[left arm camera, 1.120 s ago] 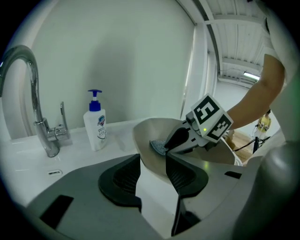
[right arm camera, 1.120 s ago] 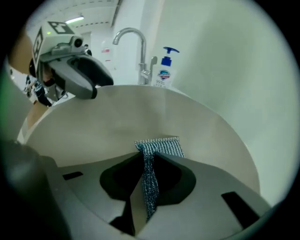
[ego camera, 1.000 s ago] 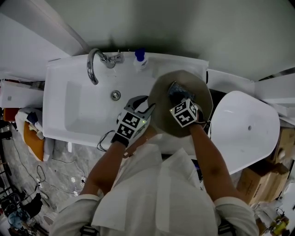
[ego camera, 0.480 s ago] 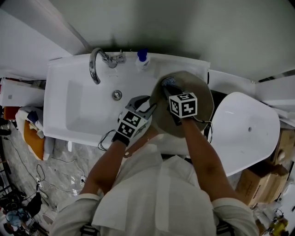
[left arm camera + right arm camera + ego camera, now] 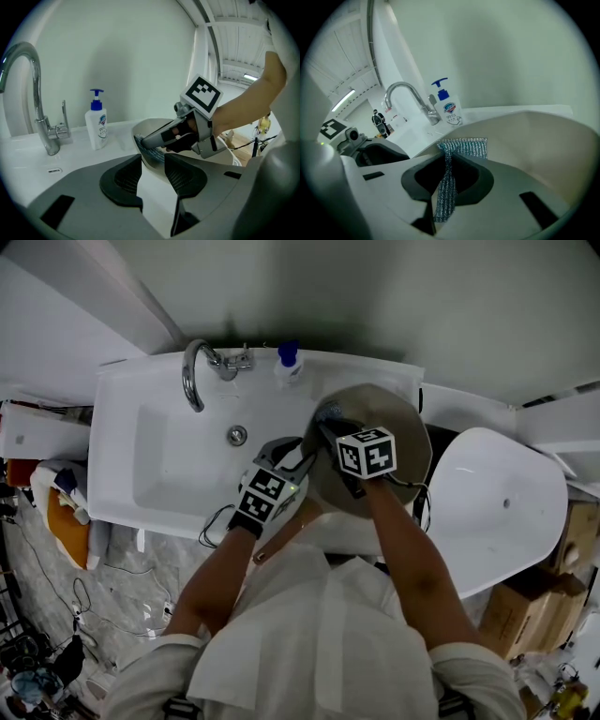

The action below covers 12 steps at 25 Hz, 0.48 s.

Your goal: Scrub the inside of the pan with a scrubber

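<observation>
**Over the sink: one gripper holds the pan, the other holds the scrubber**

At the left is the white sink [image 5: 159, 474], with a bent silver tap [image 5: 192, 371] at its back. Next to the tap stands a soap bottle [image 5: 288, 362] with a blue pump.

Just right of the drain, the left gripper [image 5: 153, 160] is clamped on the near left edge of the pan [image 5: 403, 427]. The pan sits over the right end of the sink, and its inside faces up.

Farther right, the right gripper [image 5: 328, 423] reaches into the pan. Its jaws are pinched tight on the scrubber [image 5: 464, 147]. This is a thin, shiny mesh cloth. One end is squeezed between the jaws, and the other end sticks out in front and lies against the inside of the pan near its left wall.

The scrubber looks soft, light and floppy. It is best pinched at one end, so the free part can rub the pan.

The pan looks hard, smooth and much heavier. It may slip when wet, so a firm hold on its edge looks like the best way to keep it from sliding during scrubbing.
</observation>
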Available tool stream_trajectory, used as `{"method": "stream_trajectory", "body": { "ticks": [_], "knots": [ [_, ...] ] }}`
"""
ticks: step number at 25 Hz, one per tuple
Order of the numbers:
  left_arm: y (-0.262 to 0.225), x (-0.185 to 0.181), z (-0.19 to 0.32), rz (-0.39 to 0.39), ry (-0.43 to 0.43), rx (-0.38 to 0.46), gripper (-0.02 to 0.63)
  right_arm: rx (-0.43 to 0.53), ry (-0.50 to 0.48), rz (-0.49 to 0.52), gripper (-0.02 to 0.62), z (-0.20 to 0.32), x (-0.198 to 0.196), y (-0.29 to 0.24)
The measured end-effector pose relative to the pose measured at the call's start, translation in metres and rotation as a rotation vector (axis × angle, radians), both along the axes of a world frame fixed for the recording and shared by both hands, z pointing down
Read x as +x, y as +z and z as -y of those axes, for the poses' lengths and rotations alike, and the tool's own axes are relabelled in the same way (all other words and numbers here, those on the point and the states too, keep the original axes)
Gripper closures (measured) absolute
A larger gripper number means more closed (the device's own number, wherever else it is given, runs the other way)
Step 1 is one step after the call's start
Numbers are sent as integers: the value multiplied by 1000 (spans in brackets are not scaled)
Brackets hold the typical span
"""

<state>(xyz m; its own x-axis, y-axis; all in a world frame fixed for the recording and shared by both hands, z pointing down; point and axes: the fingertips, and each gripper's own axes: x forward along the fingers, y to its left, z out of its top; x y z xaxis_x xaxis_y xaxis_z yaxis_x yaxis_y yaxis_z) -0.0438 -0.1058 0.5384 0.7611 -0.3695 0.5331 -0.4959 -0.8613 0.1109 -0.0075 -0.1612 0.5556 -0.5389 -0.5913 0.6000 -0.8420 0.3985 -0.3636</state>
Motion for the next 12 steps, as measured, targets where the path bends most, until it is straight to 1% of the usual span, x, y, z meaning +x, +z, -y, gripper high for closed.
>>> {"method": "stream_trajectory", "body": {
  "ticks": [4,7,9,12],
  "knots": [
    [-1,-1,-2,17,3,-4,446,7,133,-54,551,23,31,4],
    [-1,0,-1,20,7,-7,446,4,239,-47,551,34,57,3],
    [-1,0,-1,17,7,-8,446,8,248,-42,551,35,60,1],
    [-2,0,0,15,3,-8,446,7,193,-47,551,30,46,1]
  ]
}}
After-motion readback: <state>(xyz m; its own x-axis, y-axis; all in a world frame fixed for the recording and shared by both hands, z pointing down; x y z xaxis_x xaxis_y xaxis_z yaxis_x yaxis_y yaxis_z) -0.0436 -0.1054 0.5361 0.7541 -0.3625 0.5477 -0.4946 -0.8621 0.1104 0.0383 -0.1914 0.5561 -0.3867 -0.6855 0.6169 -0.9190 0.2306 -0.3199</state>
